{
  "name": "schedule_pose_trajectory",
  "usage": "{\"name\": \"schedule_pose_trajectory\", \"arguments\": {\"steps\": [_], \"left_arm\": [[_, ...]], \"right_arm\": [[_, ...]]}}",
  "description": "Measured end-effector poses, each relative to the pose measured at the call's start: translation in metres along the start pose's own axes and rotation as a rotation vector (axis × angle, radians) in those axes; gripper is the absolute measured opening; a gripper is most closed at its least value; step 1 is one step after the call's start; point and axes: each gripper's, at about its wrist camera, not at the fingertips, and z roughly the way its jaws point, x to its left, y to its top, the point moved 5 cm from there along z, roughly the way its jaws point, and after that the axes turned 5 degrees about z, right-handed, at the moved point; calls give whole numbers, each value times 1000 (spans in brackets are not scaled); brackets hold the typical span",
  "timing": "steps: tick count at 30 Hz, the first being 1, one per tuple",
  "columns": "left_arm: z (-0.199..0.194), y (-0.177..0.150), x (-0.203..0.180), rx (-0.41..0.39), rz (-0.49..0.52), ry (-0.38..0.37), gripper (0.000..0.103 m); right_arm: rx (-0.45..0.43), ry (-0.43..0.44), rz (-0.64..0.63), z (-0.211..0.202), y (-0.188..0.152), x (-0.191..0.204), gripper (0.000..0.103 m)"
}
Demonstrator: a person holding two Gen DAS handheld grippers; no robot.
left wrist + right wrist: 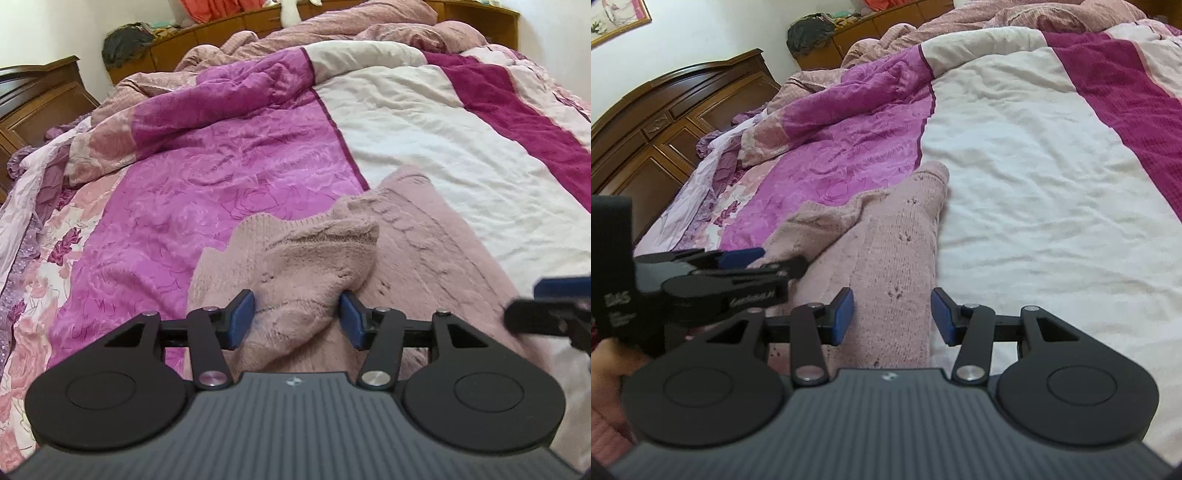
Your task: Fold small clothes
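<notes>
The left gripper (297, 320) has its jaws partly apart, a bunched fold of the pink sweater (314, 266) between them; the pads sit at the fold's sides, and whether they press it is unclear. The right gripper (892, 316) has its jaws partly apart over a flat strip of the sweater (897, 258), pads clear of it. Beyond both jaws the sweater lies on the bed (1034, 166), across its magenta and white quilt.
</notes>
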Motion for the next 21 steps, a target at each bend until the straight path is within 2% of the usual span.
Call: {"name": "schedule_pose_trajectory", "arguments": {"steps": [1, 2, 3, 4, 9, 13, 16, 18, 21], "left_arm": [[2, 1, 1, -6, -6, 2, 57], [5, 0, 3, -15, -21, -7, 48], [6, -1, 5, -21, -41, -20, 24], [7, -1, 10, -23, -68, -25, 19], [-8, 7, 49, -79, -216, 2, 15], [11, 0, 87, -16, -296, 66, 12], [31, -16, 104, 60, -354, 31, 13], [30, -22, 111, 41, -391, -4, 13], [23, -22, 113, 23, -399, -12, 14]], "right_arm": [[3, 2, 2, 1, -1, 0, 50], [5, 5, 4, 2, -1, 0, 50], [7, 10, 6, 3, -2, 1, 50], [7, 15, 6, 3, -2, 2, 50], [1, 71, -31, 1, -2, 17, 50], [13, 73, -75, 8, -5, 30, 50], [20, 55, -124, 14, -11, 34, 50], [19, 51, -136, 15, -13, 35, 50], [18, 47, -131, 16, -14, 34, 50]]}}
